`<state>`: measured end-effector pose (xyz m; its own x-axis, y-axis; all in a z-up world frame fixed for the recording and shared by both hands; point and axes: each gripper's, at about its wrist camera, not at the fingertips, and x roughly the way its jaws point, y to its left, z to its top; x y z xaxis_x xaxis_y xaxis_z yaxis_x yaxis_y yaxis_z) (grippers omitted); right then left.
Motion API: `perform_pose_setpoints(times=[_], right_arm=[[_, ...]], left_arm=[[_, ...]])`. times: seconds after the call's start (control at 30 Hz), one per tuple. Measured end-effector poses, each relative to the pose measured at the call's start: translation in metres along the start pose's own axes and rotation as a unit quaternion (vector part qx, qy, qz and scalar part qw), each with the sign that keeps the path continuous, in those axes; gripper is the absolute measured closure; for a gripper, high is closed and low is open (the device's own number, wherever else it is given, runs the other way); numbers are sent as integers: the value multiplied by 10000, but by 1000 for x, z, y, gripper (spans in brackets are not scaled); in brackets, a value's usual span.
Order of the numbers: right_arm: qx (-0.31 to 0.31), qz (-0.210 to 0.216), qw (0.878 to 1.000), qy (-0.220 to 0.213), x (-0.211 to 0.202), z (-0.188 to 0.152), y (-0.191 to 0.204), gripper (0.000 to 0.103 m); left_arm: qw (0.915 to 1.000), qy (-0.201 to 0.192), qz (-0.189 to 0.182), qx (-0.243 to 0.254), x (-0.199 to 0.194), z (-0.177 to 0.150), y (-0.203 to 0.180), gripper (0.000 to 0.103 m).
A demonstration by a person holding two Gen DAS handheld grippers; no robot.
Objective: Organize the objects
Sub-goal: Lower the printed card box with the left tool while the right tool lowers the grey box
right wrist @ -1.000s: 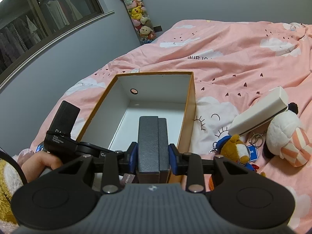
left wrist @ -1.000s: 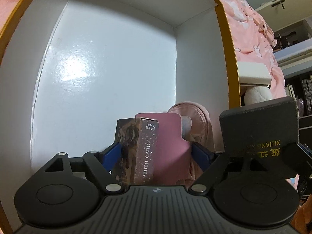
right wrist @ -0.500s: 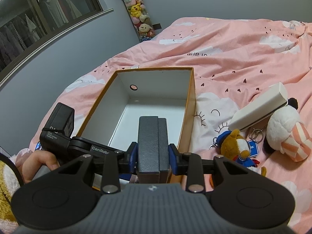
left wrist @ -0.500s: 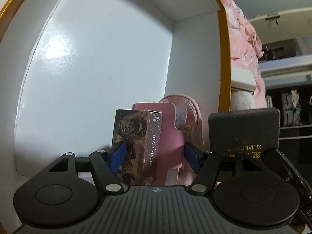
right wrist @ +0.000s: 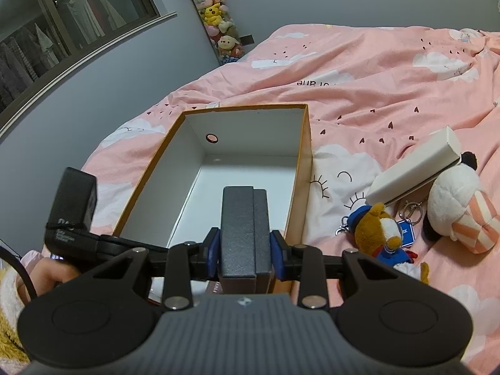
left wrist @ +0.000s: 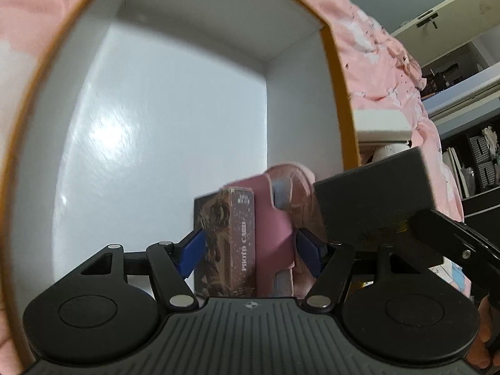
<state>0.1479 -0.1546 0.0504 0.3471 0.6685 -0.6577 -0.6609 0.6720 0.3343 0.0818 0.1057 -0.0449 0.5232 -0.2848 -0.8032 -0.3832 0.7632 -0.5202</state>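
In the left wrist view, my left gripper (left wrist: 250,247) reaches down into a white box with an orange rim (left wrist: 339,72). Its blue pads press on a dark photo card box (left wrist: 231,234) and a pink case (left wrist: 275,228) standing side by side. My right gripper (right wrist: 245,247) is shut on a dark grey lidded box (right wrist: 245,228) and holds it over the near end of the orange-rimmed box (right wrist: 304,156). The left wrist view shows that grey box (left wrist: 372,200) at the right, with gold lettering. The left gripper's body (right wrist: 75,206) shows at the left of the right wrist view.
On the pink bedcover (right wrist: 375,78) right of the box lie a long white carton (right wrist: 415,168), a bear keychain in blue (right wrist: 375,231), a key ring (right wrist: 412,209) and a white plush (right wrist: 459,209). A hand (right wrist: 53,275) holds the left gripper. Shelves stand beyond the bed.
The left jaws narrowed onto the card box and pink case, then the left gripper drew back and up with them, baring the box's far wall and its hole. The right gripper stayed put.
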Motion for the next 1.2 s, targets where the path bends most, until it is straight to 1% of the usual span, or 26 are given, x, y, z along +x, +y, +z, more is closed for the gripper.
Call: perform_pose_setpoints(times=[0.13, 0.27, 0.37, 0.47, 0.5, 0.6, 0.67, 0.77, 0.87, 0.93, 1.0, 1.07, 1.2], right_arm=[[69, 53, 10000, -43, 0, 2, 5, 67], [153, 89, 9998, -91, 6, 7, 13, 67], [359, 263, 9990, 10, 15, 9, 18, 67], [431, 366, 9983, 102, 26, 9, 27, 67], [439, 394, 9982, 147, 30, 8, 30, 67], [473, 475, 9972, 330, 45, 4, 40, 67], [484, 487, 9968, 410, 55, 0, 45, 67], [421, 312, 9972, 529, 70, -7, 52, 68], [362, 111, 9965, 741, 84, -15, 58, 67], [365, 11, 9957, 857, 90, -20, 60, 68], [331, -124, 9953, 899, 94, -22, 61, 67], [309, -168, 9947, 962, 96, -24, 62, 67], [360, -250, 9925, 1137, 100, -27, 60, 65]], left_arm=[[9986, -481, 125, 150, -21, -3, -5, 26], [9929, -1017, 448, 420, -45, -6, -12, 27], [9893, -1281, 568, 408, -63, -5, -10, 31], [9835, -1515, 804, 584, -77, -9, -13, 31], [9827, -1564, 801, 588, -82, -10, -10, 31], [9834, -1631, 633, 477, -88, -8, -6, 31], [9832, -1663, 598, 448, -89, -7, -5, 31], [9841, -1628, 530, 476, -89, -7, -2, 31], [9856, -1562, 427, 496, -85, -8, -2, 31], [9855, -1532, 468, 552, -82, -7, -2, 31], [9863, -1477, 469, 573, -79, -7, -2, 35], [9875, -1400, 431, 582, -77, -7, -2, 38], [9896, -1235, 436, 599, -69, -7, -4, 39]])
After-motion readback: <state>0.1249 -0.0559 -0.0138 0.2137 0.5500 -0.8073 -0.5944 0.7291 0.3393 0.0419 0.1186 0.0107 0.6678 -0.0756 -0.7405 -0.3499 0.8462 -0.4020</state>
